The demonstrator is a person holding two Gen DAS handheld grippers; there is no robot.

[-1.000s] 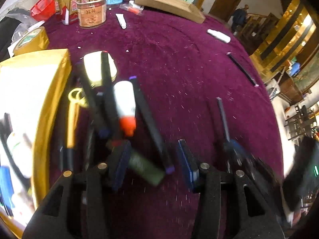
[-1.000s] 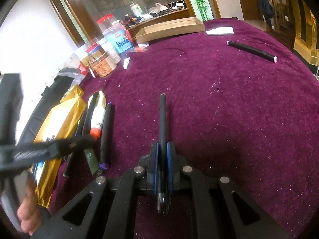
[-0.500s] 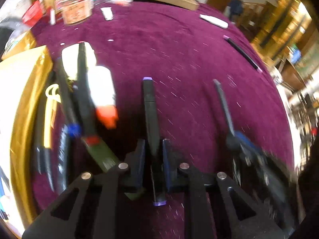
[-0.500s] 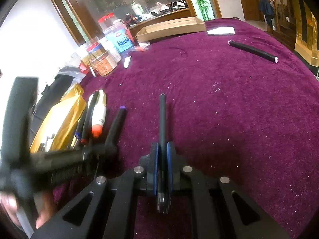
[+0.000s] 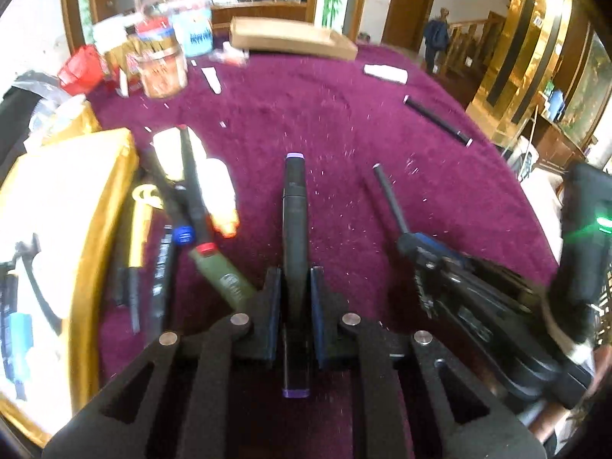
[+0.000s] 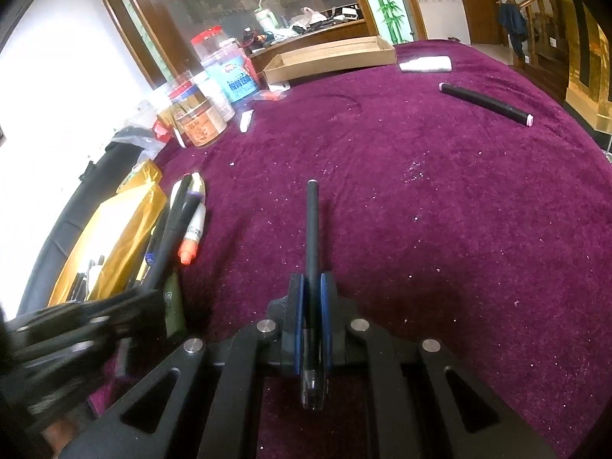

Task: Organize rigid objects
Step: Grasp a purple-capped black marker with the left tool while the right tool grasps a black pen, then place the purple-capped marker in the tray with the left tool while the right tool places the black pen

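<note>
My left gripper (image 5: 293, 287) is shut on a black marker with purple ends (image 5: 293, 206), held above the purple cloth. My right gripper (image 6: 311, 294) is shut on a thin black pen (image 6: 312, 229); it also shows at the right of the left wrist view (image 5: 411, 239). A pile of pens and a white tube with an orange cap (image 5: 220, 199) lies left of the marker, by a gold box (image 5: 57, 206). The pile also shows in the right wrist view (image 6: 183, 222). A second black marker (image 6: 484, 104) lies far right on the cloth.
Jars and tins (image 6: 206, 111) stand at the back left. A long cardboard box (image 6: 329, 57) lies at the back edge, with a white tube (image 6: 424, 64) next to it. The purple cloth (image 6: 420, 206) covers the table.
My left gripper closed on the purple-ended marker in the pile and lifted it away to the right. My right gripper kept hold of the thin pen and barely moved.
</note>
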